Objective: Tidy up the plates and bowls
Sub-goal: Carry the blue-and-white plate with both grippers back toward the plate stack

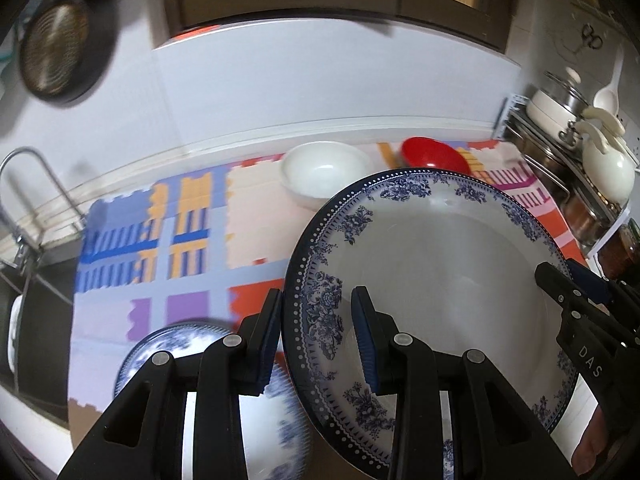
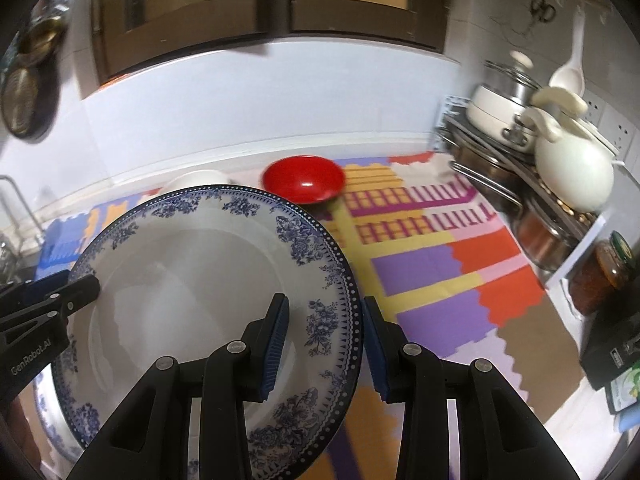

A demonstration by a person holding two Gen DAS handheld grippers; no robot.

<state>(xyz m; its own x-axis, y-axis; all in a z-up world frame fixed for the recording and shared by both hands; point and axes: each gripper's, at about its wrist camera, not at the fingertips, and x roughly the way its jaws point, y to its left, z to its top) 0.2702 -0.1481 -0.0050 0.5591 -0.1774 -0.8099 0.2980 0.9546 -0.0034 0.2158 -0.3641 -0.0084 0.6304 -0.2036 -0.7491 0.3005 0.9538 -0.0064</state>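
Blue-and-white floral plate (image 1: 432, 264), large, tilted, raised above the patchwork mat (image 1: 192, 216); rim straddled on both sides.
Left gripper (image 1: 318, 344): fingers apart either side of the plate's left rim, one pad beneath, one above; firm clamping cannot be told.
Right gripper (image 2: 326, 344): same arrangement on the plate's right rim, fingers spread with the rim between; contact cannot be told.
Second blue-patterned plate (image 1: 168, 344), blurred, flat on the mat below the raised one.
White bowl (image 1: 326, 170) and red bowl (image 2: 304, 178), side by side near the back wall.
White teapot (image 2: 574, 176) on the rack at right.
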